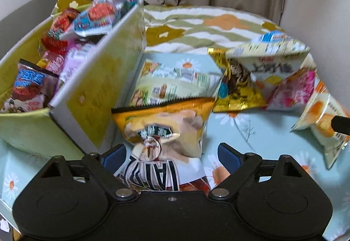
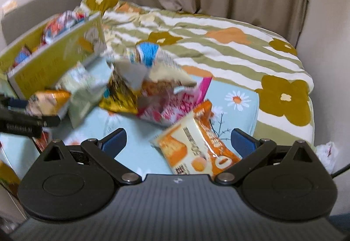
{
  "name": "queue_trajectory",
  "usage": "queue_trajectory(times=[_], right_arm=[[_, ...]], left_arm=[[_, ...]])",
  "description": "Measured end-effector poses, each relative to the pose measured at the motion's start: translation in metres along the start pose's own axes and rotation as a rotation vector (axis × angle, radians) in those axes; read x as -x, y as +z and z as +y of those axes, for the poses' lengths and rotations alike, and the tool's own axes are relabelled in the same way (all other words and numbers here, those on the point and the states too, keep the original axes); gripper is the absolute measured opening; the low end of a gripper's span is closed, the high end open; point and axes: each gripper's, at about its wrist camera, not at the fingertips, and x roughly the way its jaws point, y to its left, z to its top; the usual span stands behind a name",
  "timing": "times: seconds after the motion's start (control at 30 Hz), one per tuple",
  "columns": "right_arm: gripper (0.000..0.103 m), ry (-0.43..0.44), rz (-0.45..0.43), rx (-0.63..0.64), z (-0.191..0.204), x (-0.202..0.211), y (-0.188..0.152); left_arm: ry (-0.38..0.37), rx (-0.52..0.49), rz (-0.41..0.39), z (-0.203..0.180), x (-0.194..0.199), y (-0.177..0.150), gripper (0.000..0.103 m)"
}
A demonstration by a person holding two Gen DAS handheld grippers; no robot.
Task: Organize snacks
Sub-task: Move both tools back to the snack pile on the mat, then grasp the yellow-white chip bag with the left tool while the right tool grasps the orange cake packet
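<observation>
Left claw (image 1: 171,154) spread, orange snack bag (image 1: 161,127) between its pads, near end hidden; right claw (image 2: 178,142) spread over orange-cream packet (image 2: 196,149), print blurred; box (image 1: 96,79) far left, partly cut off.

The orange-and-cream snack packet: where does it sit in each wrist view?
Left wrist: orange-and-cream packet at the far right edge, beside the pink packet.
Right wrist: lower centre, between the open right gripper fingers.
Shared landmark: the yellow-green box holding snacks, at left in both.

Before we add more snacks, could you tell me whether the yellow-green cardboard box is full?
Nearly full: snack packets heap above the yellow-green cardboard box's rim.
</observation>
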Motion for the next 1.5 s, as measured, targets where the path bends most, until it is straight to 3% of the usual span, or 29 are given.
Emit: queue_trajectory(times=[0.1,0.13,0.4,0.77,0.83,0.9,1.03,1.23,1.5], right_arm=[[0.103,-0.006,0.011,0.06,0.0,-0.009,-0.007],[0.103,-0.012,0.017,0.08,0.0,-0.012,-0.009],[0.103,-0.004,0.042,0.161,0.0,-0.029,-0.018],[0.103,-0.017,0.055,0.214,-0.002,-0.049,-0.022],[0.097,-0.023,0.061,0.219,-0.002,-0.05,-0.022],[0.084,-0.014,0.077,0.215,-0.003,-0.051,-0.024],[0.081,-0.002,0.082,0.206,-0.001,-0.046,-0.027],[0.079,0.024,0.077,0.138,0.001,-0.031,-0.027],[0.079,0.124,0.009,0.07,0.026,0.014,-0.005]], left_arm=[[0.02,-0.014,0.023,-0.002,-0.009,-0.003,0.084],[0.021,-0.016,0.031,-0.002,-0.011,-0.004,0.077],[0.028,-0.061,0.054,-0.004,-0.013,-0.009,0.067],[0.025,-0.068,0.052,-0.009,-0.001,-0.013,0.066],[0.019,-0.067,0.052,-0.01,0.002,-0.014,0.066],[0.017,-0.066,0.052,-0.011,0.003,-0.014,0.066],[0.013,-0.068,0.04,-0.011,0.01,-0.013,0.066],[0.005,-0.057,0.014,-0.008,0.032,-0.011,0.066],[0.0,-0.03,-0.06,0.005,0.08,-0.001,0.066]])
